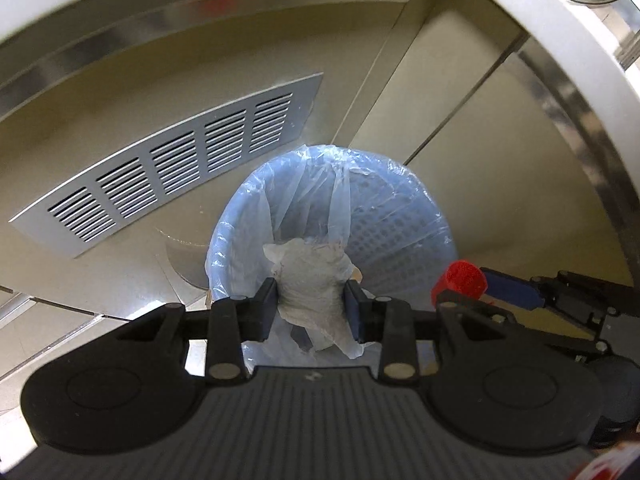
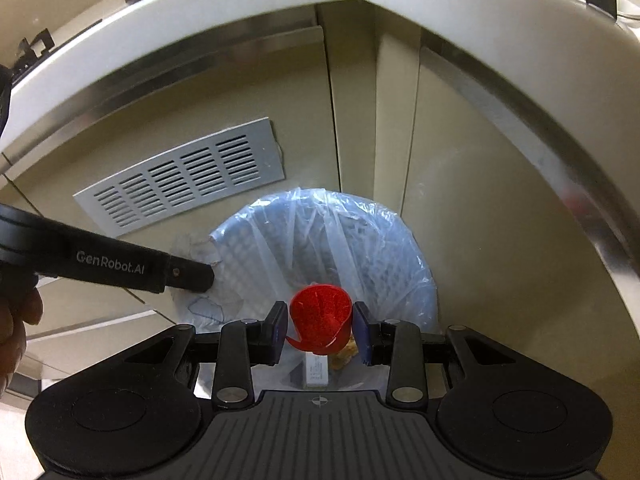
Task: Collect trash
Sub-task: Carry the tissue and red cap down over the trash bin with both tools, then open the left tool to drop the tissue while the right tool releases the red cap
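Observation:
A blue mesh waste bin [image 1: 400, 216] lined with a clear plastic bag stands on the floor in a cabinet corner, below both grippers. My left gripper [image 1: 312, 306] is shut on a crumpled whitish wrapper [image 1: 312, 276] held over the bin's near rim. My right gripper [image 2: 320, 328] is shut on a red plastic cup [image 2: 320, 318], open end toward the camera, above the bin [image 2: 392, 248]. The red cup [image 1: 460, 280] and the right gripper's fingers show at the right of the left wrist view. In the right wrist view the left gripper's finger [image 2: 188, 276] and the wrapper [image 2: 204, 276] hang at the left.
A grey louvred vent [image 1: 168, 164] is set in the beige cabinet panel behind the bin. A white countertop edge [image 2: 240, 8] curves overhead. A white box [image 2: 318, 372] and yellowish scraps [image 2: 344, 354] lie in the bin. A hand [image 2: 16, 328] shows at the left edge.

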Motion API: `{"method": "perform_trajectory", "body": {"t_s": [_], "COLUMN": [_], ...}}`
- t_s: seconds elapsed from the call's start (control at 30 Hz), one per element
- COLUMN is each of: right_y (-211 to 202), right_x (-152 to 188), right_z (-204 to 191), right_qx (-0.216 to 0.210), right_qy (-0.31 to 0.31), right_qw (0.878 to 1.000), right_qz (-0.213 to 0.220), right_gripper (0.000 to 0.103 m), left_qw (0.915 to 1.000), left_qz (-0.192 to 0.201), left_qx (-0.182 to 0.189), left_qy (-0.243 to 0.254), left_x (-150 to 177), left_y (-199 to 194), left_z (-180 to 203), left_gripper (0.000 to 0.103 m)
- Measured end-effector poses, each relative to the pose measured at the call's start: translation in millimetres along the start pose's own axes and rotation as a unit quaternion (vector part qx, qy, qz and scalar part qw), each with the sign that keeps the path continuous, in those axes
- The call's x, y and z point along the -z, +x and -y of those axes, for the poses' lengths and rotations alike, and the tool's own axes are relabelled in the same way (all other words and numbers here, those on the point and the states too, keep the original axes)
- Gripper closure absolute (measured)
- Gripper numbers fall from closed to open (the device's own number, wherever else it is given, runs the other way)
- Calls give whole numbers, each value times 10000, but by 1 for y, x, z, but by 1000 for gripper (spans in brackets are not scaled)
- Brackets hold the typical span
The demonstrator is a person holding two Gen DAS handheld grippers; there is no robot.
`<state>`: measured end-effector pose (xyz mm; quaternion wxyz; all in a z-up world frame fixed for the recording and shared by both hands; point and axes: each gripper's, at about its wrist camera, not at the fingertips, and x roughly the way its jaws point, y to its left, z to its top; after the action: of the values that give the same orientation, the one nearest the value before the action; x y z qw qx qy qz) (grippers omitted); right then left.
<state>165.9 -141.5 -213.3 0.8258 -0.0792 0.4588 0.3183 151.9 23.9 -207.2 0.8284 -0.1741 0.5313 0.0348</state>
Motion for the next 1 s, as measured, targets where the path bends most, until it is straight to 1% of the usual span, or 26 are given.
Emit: {"method": "perform_trajectory", "body": {"t_s": [0.13,0.43,0.53,0.6,0.67,1.0], "right_y": [13,22,25,26,26,26], "right_x": [0,-1,-2,-2,-2,-5], "right_z": [4,6,7,8,8,7], "right_qx": [17,16,15,16,15,-16], "right_qy": [12,36,41,38,45,27], "right_qw": [10000,9998,9998,9998,9998,9998], "right_qz": [-75,-191,-206,-206,-206,-190], "right_gripper": [68,68,68,68,68,67], "left_qw": [10000,10000,10000,9999,9999,9997], "left_qz": [-34,-55,-38,13,31,79], "left_qx": [7,7,-5,-9,-3,-108], "left_qy": [4,-44,-63,-116,-135,-228], "left_x": [-1,-2,-2,-2,-3,2], "left_y": [10,23,26,27,26,13], "left_z": [-2,-7,-8,-9,-10,-19], "left_gripper": [71,70,66,54,52,52]}}
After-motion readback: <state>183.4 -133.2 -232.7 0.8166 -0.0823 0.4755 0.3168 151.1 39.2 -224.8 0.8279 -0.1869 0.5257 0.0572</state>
